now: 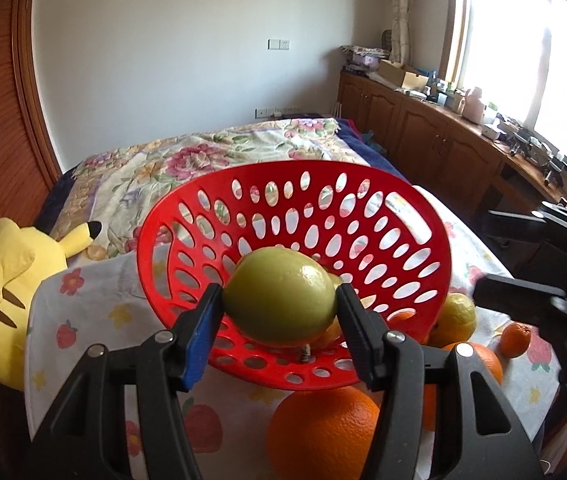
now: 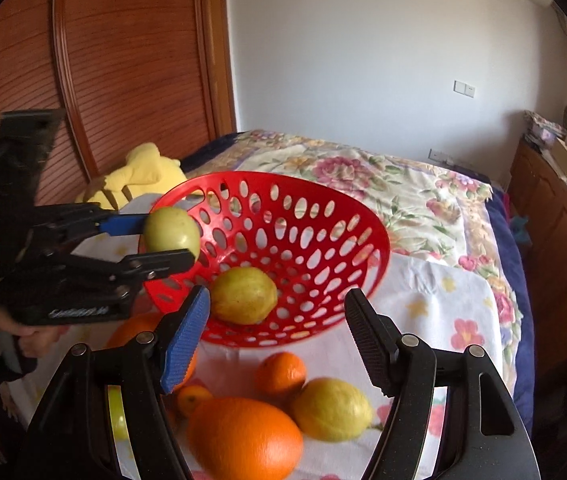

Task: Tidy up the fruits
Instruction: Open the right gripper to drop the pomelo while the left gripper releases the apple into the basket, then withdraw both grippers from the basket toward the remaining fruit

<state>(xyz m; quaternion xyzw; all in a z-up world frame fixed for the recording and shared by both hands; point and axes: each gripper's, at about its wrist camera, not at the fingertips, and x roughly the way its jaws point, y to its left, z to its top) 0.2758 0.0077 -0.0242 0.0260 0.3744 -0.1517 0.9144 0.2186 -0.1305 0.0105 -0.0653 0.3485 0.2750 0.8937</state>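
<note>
My left gripper [image 1: 279,306] is shut on a green-yellow lemon [image 1: 279,294] and holds it over the near rim of the red perforated basket [image 1: 403,192]. In the right wrist view the left gripper [image 2: 169,242] holds that lemon [image 2: 171,232] at the basket's left rim [image 2: 283,178]. One lemon [image 2: 244,295] lies inside the basket. My right gripper [image 2: 277,320] is open and empty, above loose fruit on the cloth: a large orange [image 2: 243,438], a lemon [image 2: 331,408], a small orange [image 2: 281,372] and a tiny one [image 2: 193,398].
The basket stands on a white flowered cloth [image 2: 435,292] on a bed with a floral quilt [image 2: 383,180]. A yellow plush toy [image 1: 7,280] lies at the left by the wooden wardrobe [image 2: 123,60]. Wooden cabinets [image 1: 423,128] run under the window at the right.
</note>
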